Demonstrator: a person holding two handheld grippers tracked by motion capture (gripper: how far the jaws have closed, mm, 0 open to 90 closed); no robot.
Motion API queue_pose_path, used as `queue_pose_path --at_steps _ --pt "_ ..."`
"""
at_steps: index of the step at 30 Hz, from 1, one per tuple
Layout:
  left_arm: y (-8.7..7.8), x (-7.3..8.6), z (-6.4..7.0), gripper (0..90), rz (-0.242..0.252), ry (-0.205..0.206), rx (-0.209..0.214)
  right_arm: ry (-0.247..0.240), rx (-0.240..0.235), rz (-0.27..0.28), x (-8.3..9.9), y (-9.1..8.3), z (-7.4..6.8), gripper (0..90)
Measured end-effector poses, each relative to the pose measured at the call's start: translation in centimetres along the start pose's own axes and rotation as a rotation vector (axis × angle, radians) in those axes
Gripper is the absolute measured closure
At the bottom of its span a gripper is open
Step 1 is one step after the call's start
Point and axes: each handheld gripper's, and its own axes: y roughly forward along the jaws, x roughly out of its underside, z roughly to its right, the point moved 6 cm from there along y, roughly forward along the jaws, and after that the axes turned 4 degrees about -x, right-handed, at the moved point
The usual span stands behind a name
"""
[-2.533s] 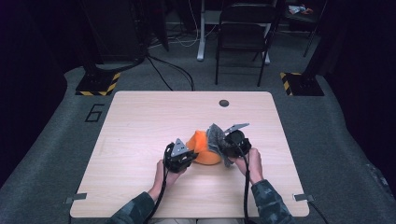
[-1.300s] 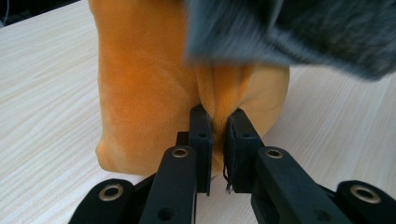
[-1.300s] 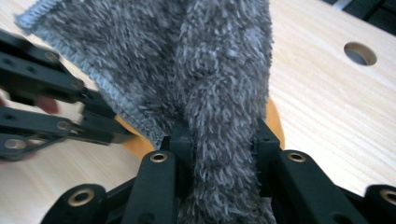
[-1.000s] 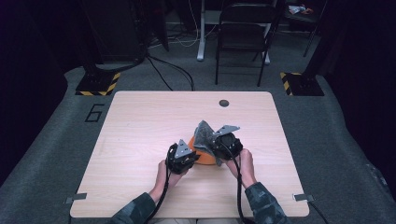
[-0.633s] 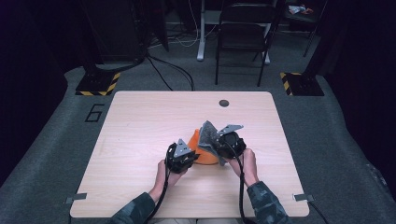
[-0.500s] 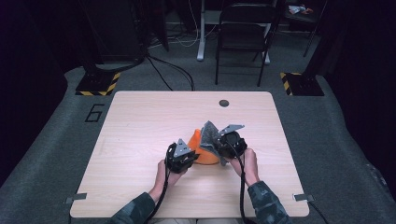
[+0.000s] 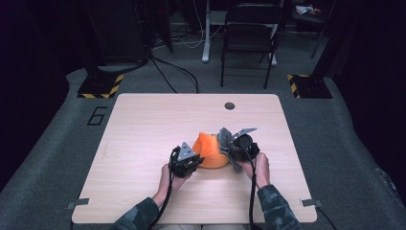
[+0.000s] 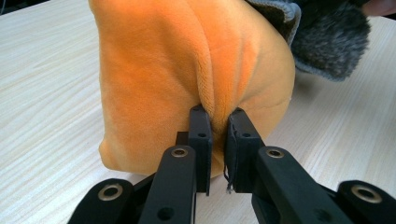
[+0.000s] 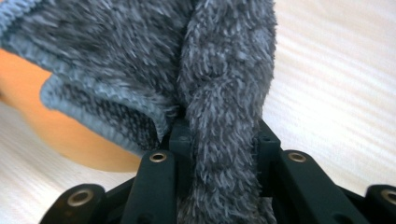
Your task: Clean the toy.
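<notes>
An orange plush item point(image 7: 209, 149) lies on the wooden table point(image 7: 143, 129) near its front middle. My left gripper point(image 7: 187, 162) is at its left side, shut on a fold of the orange plush point(image 8: 205, 70). A grey fuzzy cloth point(image 7: 226, 142) drapes over the plush item's right side. My right gripper point(image 7: 233, 149) is shut on a bunched part of that grey cloth point(image 9: 219, 93), and the orange plush point(image 9: 56, 130) shows beneath it. A hand holds each gripper from the table's front edge.
A small dark round grommet point(image 7: 230, 106) sits near the table's far edge. A black chair point(image 7: 249, 38) and cables stand on the floor beyond the table. Bare wood lies to the left and right of the hands.
The right gripper has shifted a little left and down with the grey cloth, now lying lower over the orange plush. The left gripper has stayed on the plush.
</notes>
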Motion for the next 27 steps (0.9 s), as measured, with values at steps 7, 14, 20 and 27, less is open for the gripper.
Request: queue_pose_path --at_steps 7,14,20,27 --pt "-0.1 0.1 -0.2 82.2 -0.001 -0.003 -0.003 0.041 0.037 -0.079 1.7 2.2 1.4 68.7" --pt "-0.1 0.2 -0.7 82.1 0.002 -0.024 -0.004 0.064 0.052 -0.115 2.1 2.7 2.0 69.2" --pt "-0.1 0.2 -0.7 82.0 0.003 -0.029 -0.003 0.069 0.046 -0.003 0.5 -0.3 2.6 69.6" --pt "-0.1 0.2 -0.7 81.9 0.002 -0.033 -0.004 0.049 -0.028 0.144 -2.0 -4.4 0.2 69.7"
